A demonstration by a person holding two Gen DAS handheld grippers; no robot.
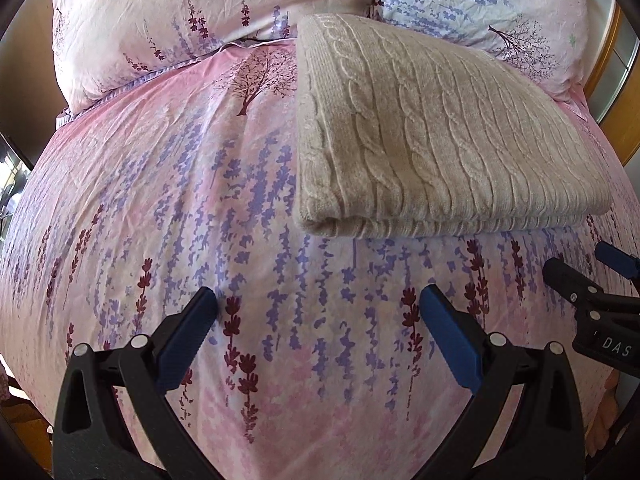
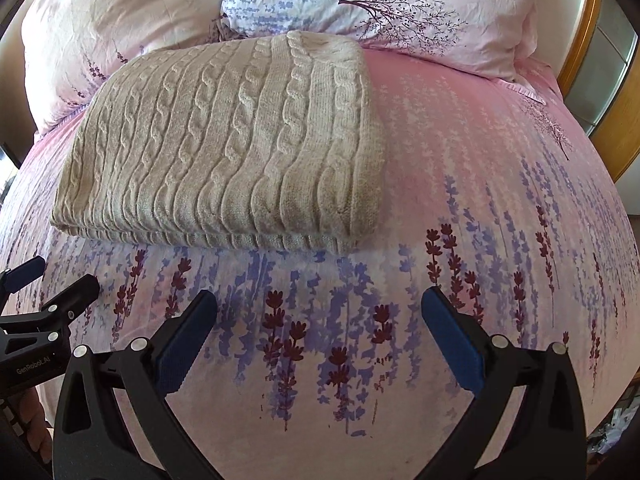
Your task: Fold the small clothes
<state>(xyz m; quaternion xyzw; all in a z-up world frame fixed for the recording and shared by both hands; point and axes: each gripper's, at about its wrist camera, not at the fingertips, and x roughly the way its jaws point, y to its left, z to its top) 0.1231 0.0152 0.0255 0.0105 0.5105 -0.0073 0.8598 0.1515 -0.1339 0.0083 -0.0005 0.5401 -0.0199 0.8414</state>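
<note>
- Beige cable-knit sweater (image 1: 440, 132), folded into a thick rectangle, lies flat on the pink bedsheet with purple lavender print (image 1: 200, 208); its far edge lies at the foot of the two floral pillows (image 2: 400, 12).
- Left gripper (image 1: 318, 312): blue-padded jaws spread wide, holding nothing, over bare sheet just short of the sweater's near folded edge.
- Right gripper (image 2: 320, 312): jaws likewise wide and empty, near the sweater's near right corner (image 2: 340, 240).
- Judgement: the fold appears largely complete; any remaining step would be a final halving or tidying.
- To do it well, pinch all layers at the two near corners together, lift evenly, and lay the edge squarely on the far edge.
- Risk: thick knit may slip, or only the top layer be caught.
</note>
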